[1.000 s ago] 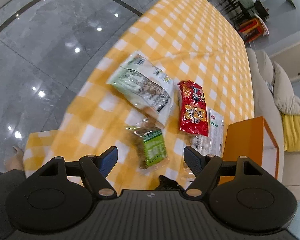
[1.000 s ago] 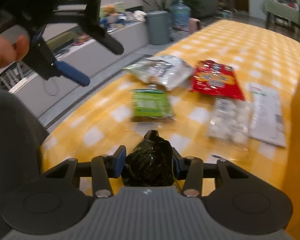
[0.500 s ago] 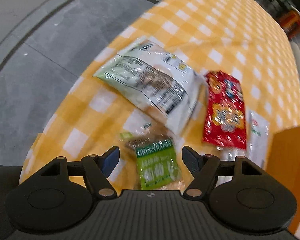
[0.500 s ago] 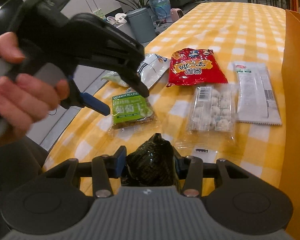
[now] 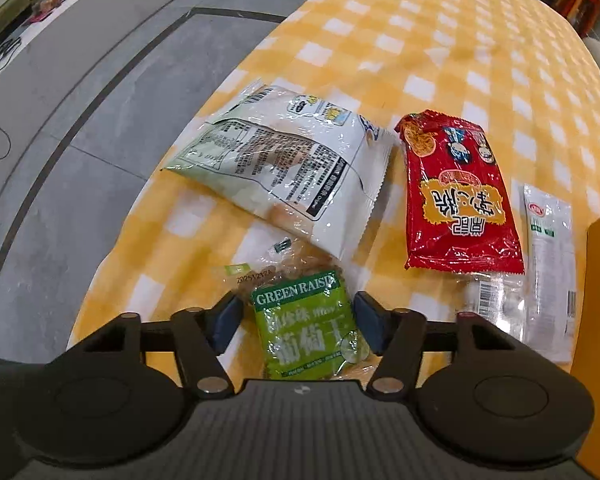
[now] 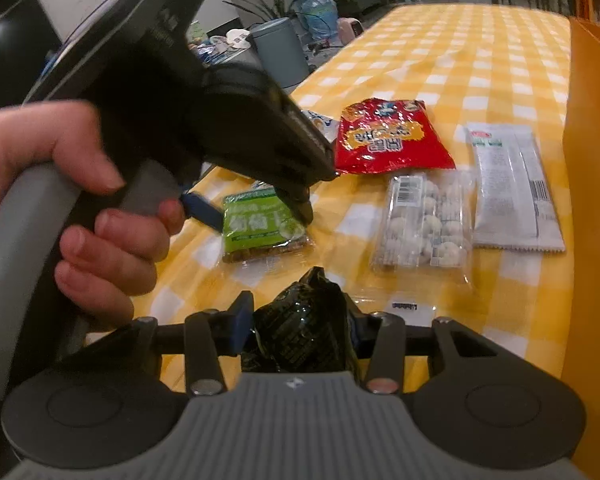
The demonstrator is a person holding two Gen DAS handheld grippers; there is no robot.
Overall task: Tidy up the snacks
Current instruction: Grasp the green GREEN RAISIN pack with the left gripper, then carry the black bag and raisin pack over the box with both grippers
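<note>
On the yellow-and-white checked tablecloth (image 5: pixel 420 40) most of the snacks lie loose, so the sorting looks to be at an early stage. The left gripper (image 5: pixel 296 316) points steeply down over the small green plastic packet of raisins (image 5: pixel 308 332), which lies flat near the table's edge; its jaws have just been closing and now stand roughly half open, one on each side of the packet, with a sliver of cloth showing between each pad and the wrapper, so nothing is gripped yet. In the right wrist view the person's hand (image 6: pixel 96 216) squeezes that tool's grey handle. The right gripper (image 6: pixel 300 328) is clamped on a dark, crinkled, shiny wrapped snack (image 6: pixel 304 336), held just above the cloth and not yet put away. Left to be dealt with are the large white foil bag with printed text (image 5: pixel 288 164), the red foil bag with yellow lettering (image 5: pixel 456 196) beside it, the clear packet of pale round sweets (image 6: pixel 424 224) and the long white sachet (image 6: pixel 508 188) next to that. An orange cardboard box wall (image 6: pixel 592 200) rises at the right edge, probably the place meant for the snacks; its inside is not visible, so I cannot tell whether anything is already stowed.
</note>
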